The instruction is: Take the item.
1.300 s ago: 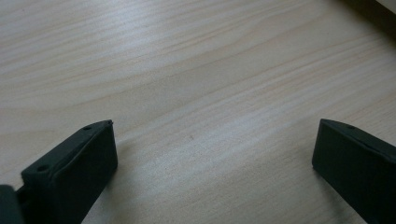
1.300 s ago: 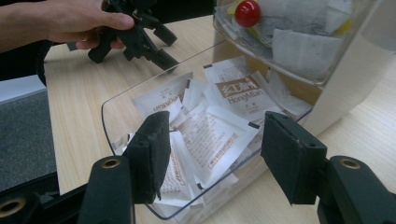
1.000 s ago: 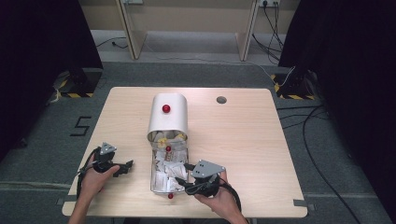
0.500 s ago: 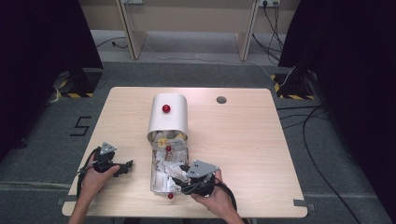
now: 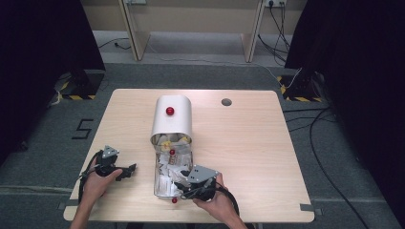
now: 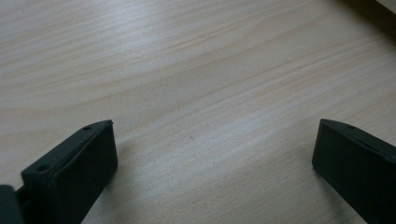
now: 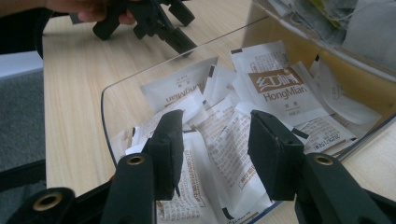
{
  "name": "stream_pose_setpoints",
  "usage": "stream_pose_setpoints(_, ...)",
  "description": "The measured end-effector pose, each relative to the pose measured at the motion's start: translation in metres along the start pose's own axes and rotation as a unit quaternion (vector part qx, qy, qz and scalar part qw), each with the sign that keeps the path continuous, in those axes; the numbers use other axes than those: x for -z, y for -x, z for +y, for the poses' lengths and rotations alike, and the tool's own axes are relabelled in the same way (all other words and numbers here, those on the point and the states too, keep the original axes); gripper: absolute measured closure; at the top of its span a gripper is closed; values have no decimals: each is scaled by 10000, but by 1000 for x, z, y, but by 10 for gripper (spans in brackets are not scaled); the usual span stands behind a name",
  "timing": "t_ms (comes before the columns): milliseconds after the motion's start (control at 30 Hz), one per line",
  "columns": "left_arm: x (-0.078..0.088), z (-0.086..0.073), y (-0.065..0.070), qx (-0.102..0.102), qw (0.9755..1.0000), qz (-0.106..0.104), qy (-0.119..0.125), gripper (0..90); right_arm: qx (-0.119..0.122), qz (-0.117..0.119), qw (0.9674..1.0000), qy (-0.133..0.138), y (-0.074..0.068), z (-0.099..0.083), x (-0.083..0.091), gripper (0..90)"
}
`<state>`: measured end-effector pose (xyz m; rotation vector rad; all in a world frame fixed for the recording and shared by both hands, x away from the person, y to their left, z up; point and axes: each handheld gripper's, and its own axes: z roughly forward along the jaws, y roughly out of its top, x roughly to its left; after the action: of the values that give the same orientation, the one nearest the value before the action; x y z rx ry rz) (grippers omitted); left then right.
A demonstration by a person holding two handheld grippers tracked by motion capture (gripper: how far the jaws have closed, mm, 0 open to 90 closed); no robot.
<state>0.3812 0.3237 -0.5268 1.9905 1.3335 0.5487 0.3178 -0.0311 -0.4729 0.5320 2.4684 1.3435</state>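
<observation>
Nearest us, right gripper (image 7: 215, 154): jaws half parted and just closing, straddling white sachets (image 7: 219, 154) piled on the clear lid (image 5: 157, 183), not yet pinching any. Left gripper (image 5: 125, 170): jaws released wide over bare table (image 6: 196, 70). Farther off we list the white bread-bin-style container (image 5: 172, 119), with a red knob (image 5: 169, 111).

Sachets (image 5: 168, 171) in open lid (image 5: 157, 183) before bin (image 5: 172, 117) (mid-table (image 5: 248, 143)).
</observation>
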Motion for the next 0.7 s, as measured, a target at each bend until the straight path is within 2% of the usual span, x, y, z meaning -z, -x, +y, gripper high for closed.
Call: stream_pose_setpoints(700,0,0,0,-2,10000,-1,-1,0,172,-68,9997,-128,0,-2,-5,626)
